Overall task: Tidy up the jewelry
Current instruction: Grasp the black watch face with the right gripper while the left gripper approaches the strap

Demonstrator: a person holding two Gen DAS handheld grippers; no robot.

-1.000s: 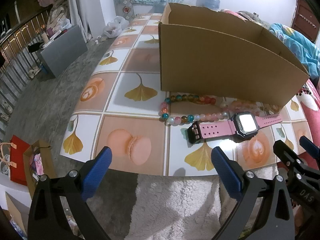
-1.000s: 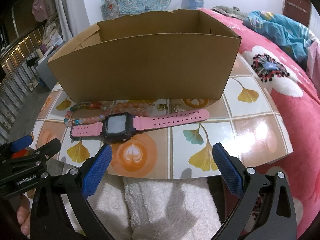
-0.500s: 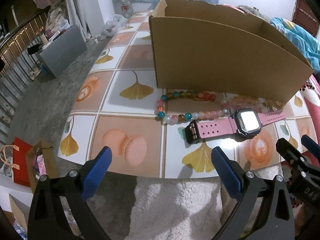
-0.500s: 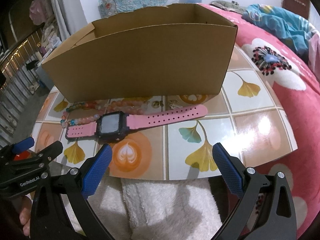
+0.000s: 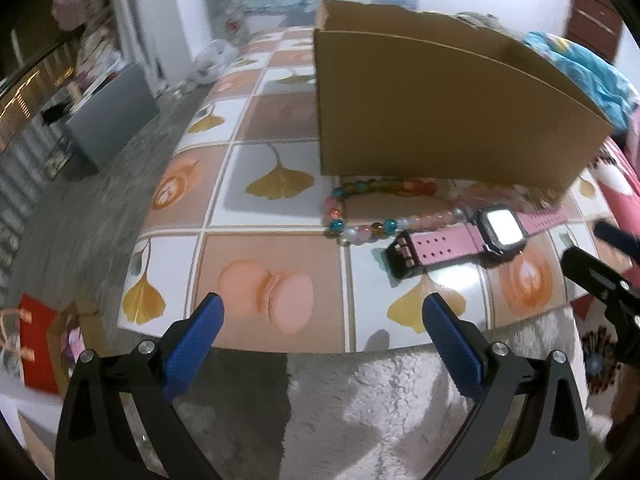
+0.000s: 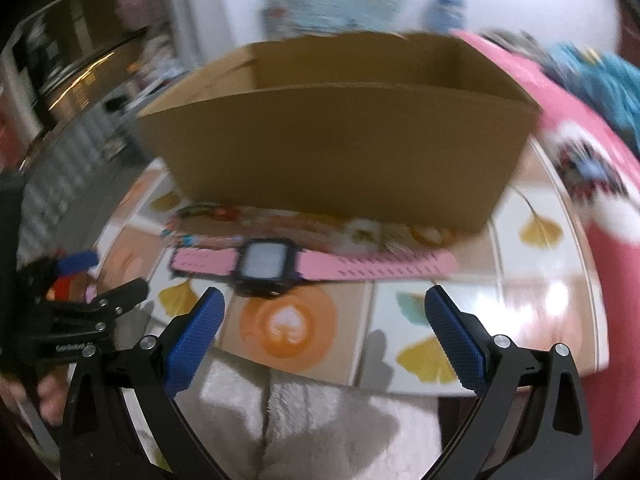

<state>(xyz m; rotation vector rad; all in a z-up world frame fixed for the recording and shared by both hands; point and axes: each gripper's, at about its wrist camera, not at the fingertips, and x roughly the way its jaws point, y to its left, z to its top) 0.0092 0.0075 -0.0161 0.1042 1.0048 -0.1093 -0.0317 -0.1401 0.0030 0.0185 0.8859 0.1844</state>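
A pink watch with a black case lies flat on the tiled table in front of an open cardboard box. A colourful bead bracelet lies between the watch and the box. The watch also shows in the right wrist view, just beyond the box, with blurred beads to its left. My left gripper is open and empty above the table's near edge. My right gripper is open and empty, close in front of the watch.
The table has a glossy tile-pattern top. A white fluffy rug lies below its near edge. A pink floral bedspread is on the right. A grey box and bags are on the floor at left.
Both grippers have moved forward toward the table; the watch and the box look larger and nearer. The right wrist view is now motion-blurred. The jewelry has not moved.
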